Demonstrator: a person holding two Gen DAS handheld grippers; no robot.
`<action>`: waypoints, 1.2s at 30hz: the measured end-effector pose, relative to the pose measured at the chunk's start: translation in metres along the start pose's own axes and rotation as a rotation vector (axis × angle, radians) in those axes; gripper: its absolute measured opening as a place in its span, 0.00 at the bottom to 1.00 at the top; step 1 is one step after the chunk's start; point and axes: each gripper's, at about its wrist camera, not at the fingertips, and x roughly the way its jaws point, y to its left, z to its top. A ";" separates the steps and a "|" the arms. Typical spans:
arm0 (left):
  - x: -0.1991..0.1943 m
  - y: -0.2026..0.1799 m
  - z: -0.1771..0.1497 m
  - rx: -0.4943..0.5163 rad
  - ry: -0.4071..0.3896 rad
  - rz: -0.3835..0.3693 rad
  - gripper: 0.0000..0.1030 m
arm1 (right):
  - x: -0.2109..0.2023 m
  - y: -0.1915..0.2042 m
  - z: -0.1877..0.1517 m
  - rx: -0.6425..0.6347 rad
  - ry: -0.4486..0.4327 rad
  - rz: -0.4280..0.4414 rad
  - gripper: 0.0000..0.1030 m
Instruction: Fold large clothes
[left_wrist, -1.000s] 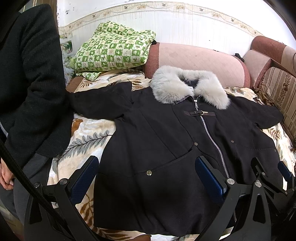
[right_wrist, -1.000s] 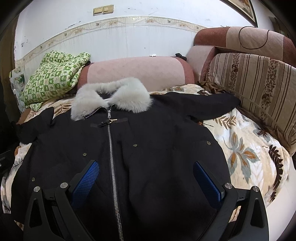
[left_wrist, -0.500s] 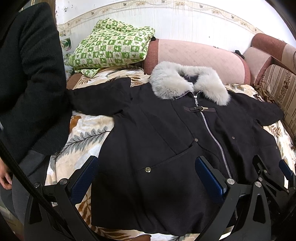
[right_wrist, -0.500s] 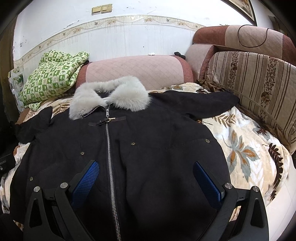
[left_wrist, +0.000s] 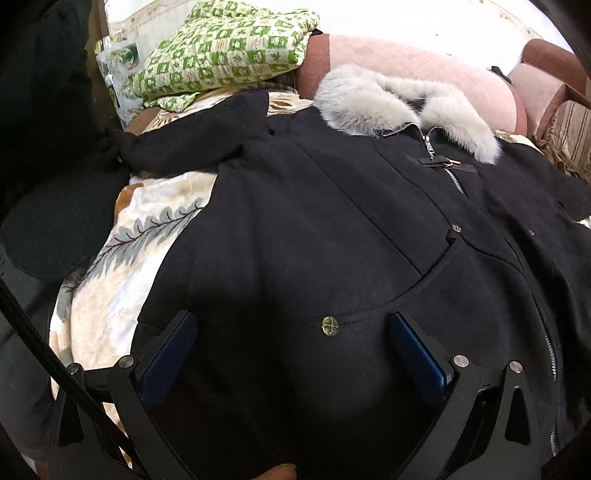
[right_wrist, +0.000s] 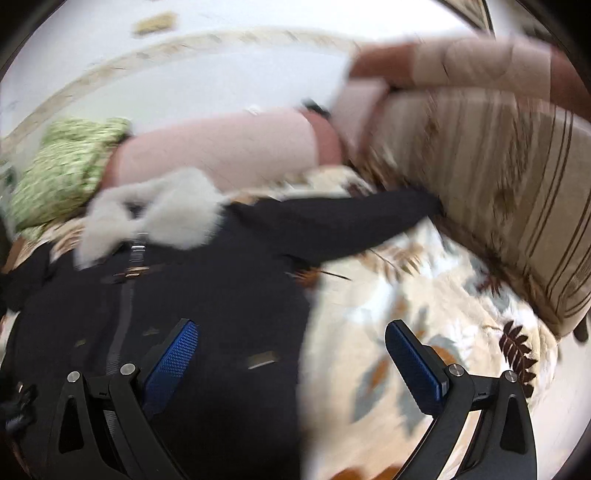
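1. Leaf-print blanket (right_wrist: 424, 314) covers the sofa; black coat (left_wrist: 332, 240) lies flat on it, zipped, front up.
2. Left gripper (left_wrist: 291, 354): jaws wide apart, empty, now low over the coat's lower front panel, nearer than half a second ago.
3. Right gripper (right_wrist: 291, 354): jaws wide apart, empty, swung toward the coat's right edge; view motion-blurred.
4. Beyond the coat: fur collar (left_wrist: 399, 107) at its top, right sleeve (right_wrist: 332, 225) spread outward.
5. Judgement: approach under way; no fold started.

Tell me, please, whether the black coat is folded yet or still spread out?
Spread out. The black coat lies flat and zipped on the leaf-print blanket, both sleeves extended sideways, fur collar on top.
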 end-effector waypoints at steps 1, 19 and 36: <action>-0.002 -0.002 0.000 0.007 0.003 0.003 1.00 | 0.015 -0.021 0.009 0.051 0.029 -0.003 0.99; 0.014 0.000 0.013 -0.023 0.129 -0.025 1.00 | 0.249 -0.244 0.100 0.821 0.141 0.141 0.68; -0.013 0.012 0.016 -0.043 0.056 -0.070 1.00 | 0.160 -0.150 0.218 0.417 -0.004 0.194 0.04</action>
